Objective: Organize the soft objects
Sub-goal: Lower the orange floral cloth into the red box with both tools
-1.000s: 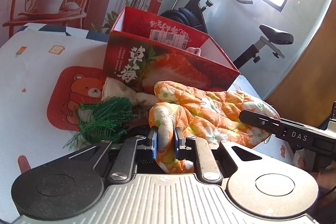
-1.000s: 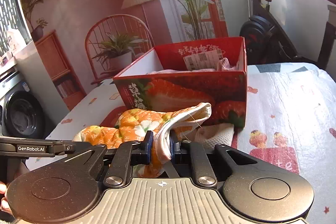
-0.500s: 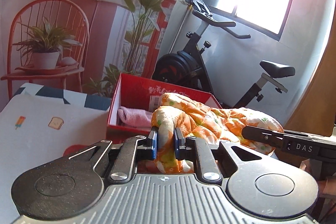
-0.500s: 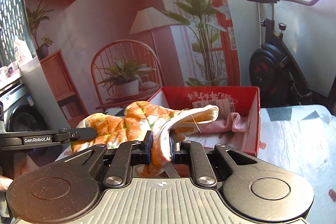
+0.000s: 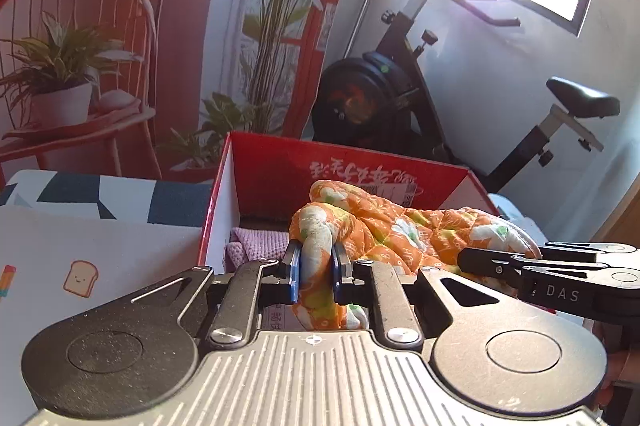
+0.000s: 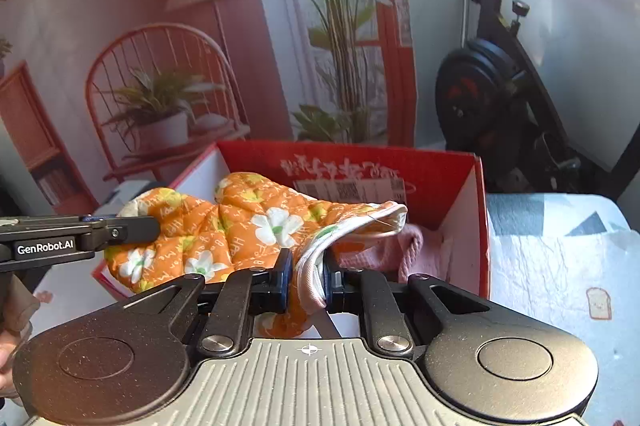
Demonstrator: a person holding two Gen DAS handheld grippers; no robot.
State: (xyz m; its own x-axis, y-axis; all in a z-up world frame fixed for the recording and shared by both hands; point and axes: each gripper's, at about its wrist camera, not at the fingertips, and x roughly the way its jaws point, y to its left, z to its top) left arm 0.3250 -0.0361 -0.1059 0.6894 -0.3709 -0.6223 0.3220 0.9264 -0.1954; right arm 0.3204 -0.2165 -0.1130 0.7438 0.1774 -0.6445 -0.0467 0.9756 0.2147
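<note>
Now, mitt: your orange flowered oven mitt (image 5: 384,226) hangs between your two grippers, stretched above the open red box (image 5: 276,162); in the right wrist view the same mitt (image 6: 240,222) spans from the left gripper's tip across to your right fingers.
Mitt ends: the thumb end is bunched between your left pads, and the white-lined cuff (image 6: 384,216) is pinched by your right pads, its open mouth sagging over the box interior.
Left gripper: your left gripper (image 5: 314,272) is narrowed onto the mitt, blue pads pressing the fabric on both sides with cloth bulging above and below them.
Right gripper: your right gripper (image 6: 306,276) is likewise nearly closed, clamped on the cuff's hem; seen from the left wrist camera its black arm marked DAS reaches in from the right edge to the mitt.
Box contents: a pink knitted cloth (image 6: 380,254) lies inside the box, under the mitt's cuff and against the right wall; from the left wrist view a corner of it (image 5: 256,244) shows just behind your left finger.
Box: it stands on a table covered with a pale printed cloth (image 5: 100,250) showing a little toast picture.
Background: an exercise bike (image 5: 404,94) stands behind the box, beside a backdrop with a printed chair, potted plant and lamp.
</note>
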